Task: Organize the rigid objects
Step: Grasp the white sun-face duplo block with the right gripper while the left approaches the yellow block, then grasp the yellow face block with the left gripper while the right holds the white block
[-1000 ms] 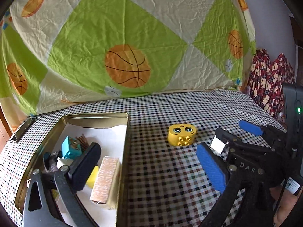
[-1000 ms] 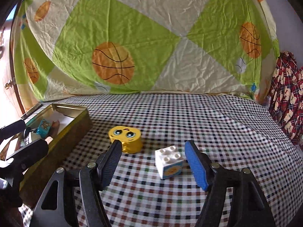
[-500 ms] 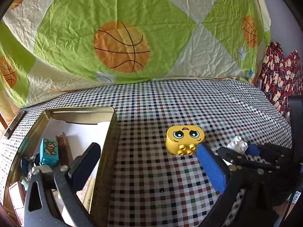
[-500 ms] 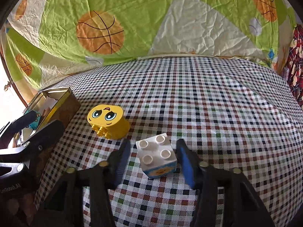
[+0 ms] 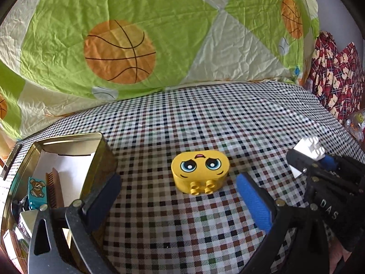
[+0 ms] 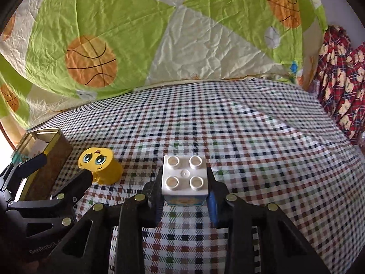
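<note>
A white studded block [image 6: 185, 178] with a printed face on its side sits between the pads of my right gripper [image 6: 186, 193], whose jaws are closing and press on both its sides. From the left wrist view the same block [image 5: 308, 150] shows at the far right in that gripper. A yellow toy block with a cartoon face [image 5: 200, 169] lies on the checked cloth, just ahead of my left gripper [image 5: 178, 196], which is open and holds nothing. This yellow block [image 6: 99, 165] appears left of the white one.
A gold metal tin [image 5: 100, 150] stands open at the left with a teal bear block [image 5: 36, 188], a brown comb [image 5: 53, 189] and other small items inside. A basketball-print sheet [image 5: 136, 45] hangs behind. Red patterned fabric [image 5: 335, 80] lies at the right edge.
My right gripper closed from wide apart onto the white block. My left gripper moved from over the tin toward the yellow block, which now sits larger and centred between its fingers.
</note>
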Available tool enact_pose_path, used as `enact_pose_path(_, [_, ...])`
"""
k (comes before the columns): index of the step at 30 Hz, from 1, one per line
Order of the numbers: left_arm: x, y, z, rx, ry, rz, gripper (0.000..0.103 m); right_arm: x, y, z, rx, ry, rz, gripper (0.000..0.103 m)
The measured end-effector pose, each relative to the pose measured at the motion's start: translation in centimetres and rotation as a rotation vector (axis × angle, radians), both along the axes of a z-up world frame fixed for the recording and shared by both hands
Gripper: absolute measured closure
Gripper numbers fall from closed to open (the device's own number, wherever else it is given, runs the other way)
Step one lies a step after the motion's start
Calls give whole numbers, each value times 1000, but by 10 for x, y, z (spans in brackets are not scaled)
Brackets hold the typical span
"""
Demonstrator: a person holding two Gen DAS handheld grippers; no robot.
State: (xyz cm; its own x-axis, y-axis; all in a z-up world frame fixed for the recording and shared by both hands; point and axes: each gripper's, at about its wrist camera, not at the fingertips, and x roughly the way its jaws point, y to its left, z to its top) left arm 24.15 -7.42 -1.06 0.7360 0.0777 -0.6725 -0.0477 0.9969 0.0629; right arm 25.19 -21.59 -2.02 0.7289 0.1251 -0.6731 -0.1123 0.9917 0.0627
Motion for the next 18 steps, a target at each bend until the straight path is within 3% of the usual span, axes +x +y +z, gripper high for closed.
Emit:
enact_pose_path(11, [32,-6,-18,-20,95,-37,1,-4,-2,6,11,-41,12,69])
enact_pose_path(13, [34,-4,-20,-42,106,-44,6,-6,-1,7,7,-55,15,69])
enact_pose_path(16, [36,0,-23,-94,128,-72,39,-14,3,12,-9,-101,23,69])
enact_pose_path(18, [34,2,-23,-110,126,-72,40,-18,4,14,-9,-126,27,69])
